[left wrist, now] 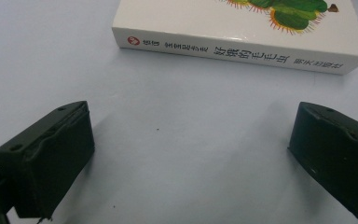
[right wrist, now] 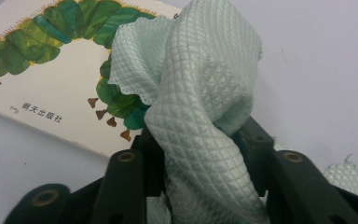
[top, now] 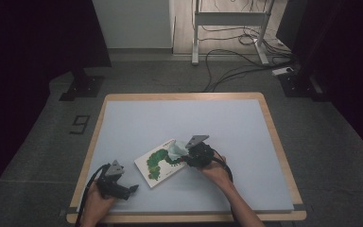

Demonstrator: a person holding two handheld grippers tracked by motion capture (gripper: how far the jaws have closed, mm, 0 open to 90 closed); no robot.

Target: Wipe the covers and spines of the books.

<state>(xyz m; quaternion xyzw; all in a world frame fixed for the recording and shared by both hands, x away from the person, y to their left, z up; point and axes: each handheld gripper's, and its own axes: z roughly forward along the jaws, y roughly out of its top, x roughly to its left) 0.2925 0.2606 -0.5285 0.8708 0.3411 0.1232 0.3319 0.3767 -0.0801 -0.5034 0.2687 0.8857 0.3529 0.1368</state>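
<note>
Book (top: 161, 162) lies flat on the grey mat (top: 137, 123), near the person's edge, left of centre, cover up: green caterpillar on white. In the left gripper view its spine (left wrist: 240, 55) faces the camera, printed characters running along it.

Cloth (right wrist: 200, 107): pale green, quilted weave, scalloped edge. It is bunched and stands up between the jaws of the right gripper (top: 196, 153), which hold it clamped at a narrow setting; no gap shows between pads and fabric in the right gripper view. The loose end droops over the book's right corner. Whether the fabric touches the cover there, cannot tell from these frames.

Left gripper (top: 133, 188): jaws wide, nothing between them. It rests low over bare mat just beside the book's spine side, pointing at it, apart from it.

Step in hand, as judged: wiping the cover. Cloth is picked up and brought to the book's right end; the stroke itself looks not yet under way.

Next move calls for:
1. Lower the cloth until it presses flat on the cover.
2. Draw it across toward the left end.
3. Book is light and on a smooth mat, so it may slide; the left gripper is placed to brace the spine.
</note>
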